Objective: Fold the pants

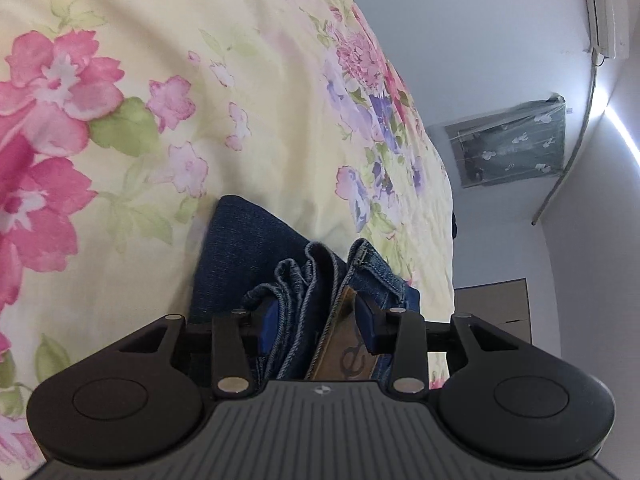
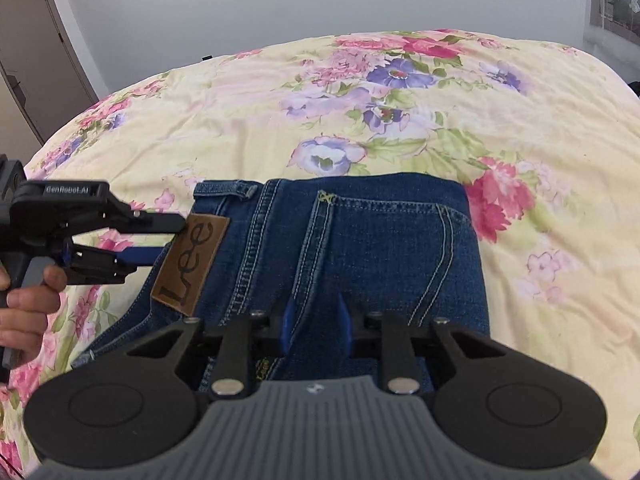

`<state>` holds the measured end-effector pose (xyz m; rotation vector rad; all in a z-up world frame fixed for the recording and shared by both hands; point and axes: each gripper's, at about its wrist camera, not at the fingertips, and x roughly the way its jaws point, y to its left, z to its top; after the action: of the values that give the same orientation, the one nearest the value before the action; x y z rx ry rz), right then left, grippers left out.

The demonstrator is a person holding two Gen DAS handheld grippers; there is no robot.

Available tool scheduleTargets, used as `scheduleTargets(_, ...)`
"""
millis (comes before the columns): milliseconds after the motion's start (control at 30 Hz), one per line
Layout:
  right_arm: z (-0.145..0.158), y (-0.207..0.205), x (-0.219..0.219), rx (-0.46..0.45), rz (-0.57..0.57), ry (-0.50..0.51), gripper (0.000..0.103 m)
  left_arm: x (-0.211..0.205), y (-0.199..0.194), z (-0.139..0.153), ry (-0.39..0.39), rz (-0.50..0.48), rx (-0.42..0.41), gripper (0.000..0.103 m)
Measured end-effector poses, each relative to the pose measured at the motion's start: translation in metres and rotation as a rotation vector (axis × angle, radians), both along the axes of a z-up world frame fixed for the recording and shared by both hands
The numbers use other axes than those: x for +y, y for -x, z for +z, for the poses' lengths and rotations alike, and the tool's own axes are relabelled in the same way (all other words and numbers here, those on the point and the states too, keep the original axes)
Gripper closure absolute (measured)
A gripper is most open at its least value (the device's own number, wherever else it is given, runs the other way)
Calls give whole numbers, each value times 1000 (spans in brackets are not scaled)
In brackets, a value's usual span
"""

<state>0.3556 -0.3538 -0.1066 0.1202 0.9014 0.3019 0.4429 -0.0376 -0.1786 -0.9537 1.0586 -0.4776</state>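
Nearest, the right gripper [image 2: 316, 330] pinches the jeans [image 2: 380, 248] at their near edge, the left gripper [image 1: 316, 330] clamps the bunched waistband by the leather patch [image 2: 192, 258], and the bed [image 2: 440, 120] beyond is soft, so uneven lifting could likely spill the folded layers.

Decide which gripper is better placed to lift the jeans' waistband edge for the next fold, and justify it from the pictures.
Left. The left gripper already pinches the jeans at the waistband by the leather patch. The right gripper sits mid-fabric, away from that edge.
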Motion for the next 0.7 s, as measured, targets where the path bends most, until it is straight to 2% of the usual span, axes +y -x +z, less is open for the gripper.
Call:
scheduleTargets(167,-12,-1,-3,-2,2,-34,83,-22,-9,16,-156,-67,-64,57)
scheduleTargets(200,-13,-2,-4,1,-2,-42,83,-26,-6,24,-192,-82,-103,70)
scheduleTargets(233,-14,-2,-5,3,-6,-48,83,-31,0,37,-242,-111,-170,78)
scheduleTargets(267,-13,-1,-6,2,-9,-51,83,-38,8,53,-286,-153,-251,80)
scheduleTargets(367,-12,2,-3,7,11,-53,83,-60,26,93,-397,-296,-432,84)
scheduleTargets(433,-13,4,1,6,26,-47,84,-75,34,107,-506,-375,-501,84)
scheduleTargets(500,-15,2,3,12,32,-51,85,-77,30,102,-546,-375,-473,84)
scheduleTargets(567,-20,-1,3,28,25,-63,85,-65,17,84,-530,-333,-368,82)
scheduleTargets(633,-24,-4,4,41,26,-74,85,-47,7,69,-471,-277,-264,78)
scheduleTargets(700,-25,-6,6,46,33,-71,85,-37,9,67,-476,-234,-243,77)
